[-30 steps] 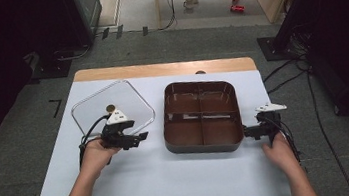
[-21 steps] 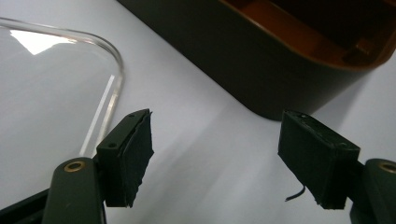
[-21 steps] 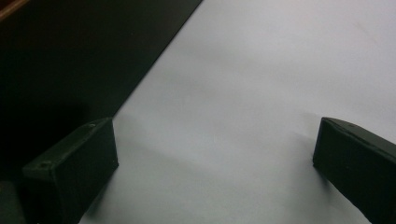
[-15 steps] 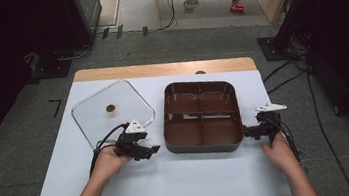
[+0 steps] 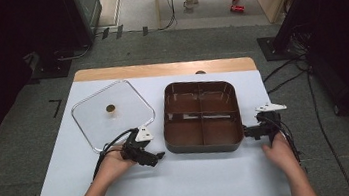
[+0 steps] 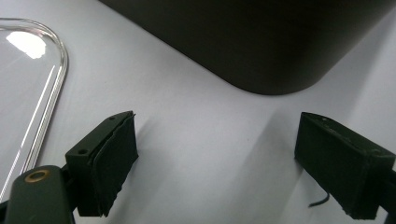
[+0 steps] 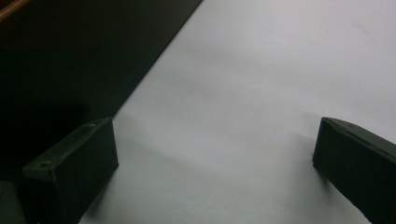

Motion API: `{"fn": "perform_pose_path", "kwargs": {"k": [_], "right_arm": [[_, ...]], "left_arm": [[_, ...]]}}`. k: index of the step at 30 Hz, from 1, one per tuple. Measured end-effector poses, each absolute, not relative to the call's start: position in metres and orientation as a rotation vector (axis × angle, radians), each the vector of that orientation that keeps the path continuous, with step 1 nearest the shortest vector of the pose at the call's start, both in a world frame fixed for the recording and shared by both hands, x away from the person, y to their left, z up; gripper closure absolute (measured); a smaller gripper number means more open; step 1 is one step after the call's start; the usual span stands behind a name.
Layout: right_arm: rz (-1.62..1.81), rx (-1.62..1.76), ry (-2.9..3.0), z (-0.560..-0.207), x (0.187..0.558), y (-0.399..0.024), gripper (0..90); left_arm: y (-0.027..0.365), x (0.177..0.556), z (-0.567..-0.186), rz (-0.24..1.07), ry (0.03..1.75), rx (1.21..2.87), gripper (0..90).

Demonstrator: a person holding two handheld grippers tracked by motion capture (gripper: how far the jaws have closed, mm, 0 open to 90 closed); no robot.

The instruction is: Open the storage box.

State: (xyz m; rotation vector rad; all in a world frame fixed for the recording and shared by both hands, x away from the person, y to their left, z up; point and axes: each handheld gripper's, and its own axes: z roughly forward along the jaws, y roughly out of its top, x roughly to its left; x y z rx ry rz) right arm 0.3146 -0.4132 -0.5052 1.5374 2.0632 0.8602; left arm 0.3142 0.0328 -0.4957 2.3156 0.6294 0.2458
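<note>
The left gripper [image 5: 155, 156] rests low on the white table [image 5: 207, 174] with its jaws spread wide after having just been opening, nothing between them but bare surface; ahead of the jaws stands the near left corner of the brown four-compartment tray [image 6: 261, 46], close but not touching, and the clear lid [image 6: 28, 88] lies flat beyond the left jaw. The right gripper [image 5: 247, 132] has its jaws wide apart and grips nothing, its left jaw just beside the dark side wall of the tray [image 7: 70, 60], contact not discernible, its right jaw over bare table
</note>
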Motion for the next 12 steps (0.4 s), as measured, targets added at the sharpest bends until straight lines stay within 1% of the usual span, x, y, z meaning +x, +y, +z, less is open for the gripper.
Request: {"fn": "perform_pose_path", "kwargs": {"k": [3,12], "right_arm": [[0.86,1.537,2.063,-0.5052,0.3146,-0.4132,0.0],[0.86,1.537,2.063,-0.5052,0.3146,-0.4132,0.0]], "left_arm": [[0.0351,0.3108,-0.4996,0.267,0.634,2.27,11.7],[0.035,0.3106,-0.4996,0.268,0.634,2.269,11.6]]}}
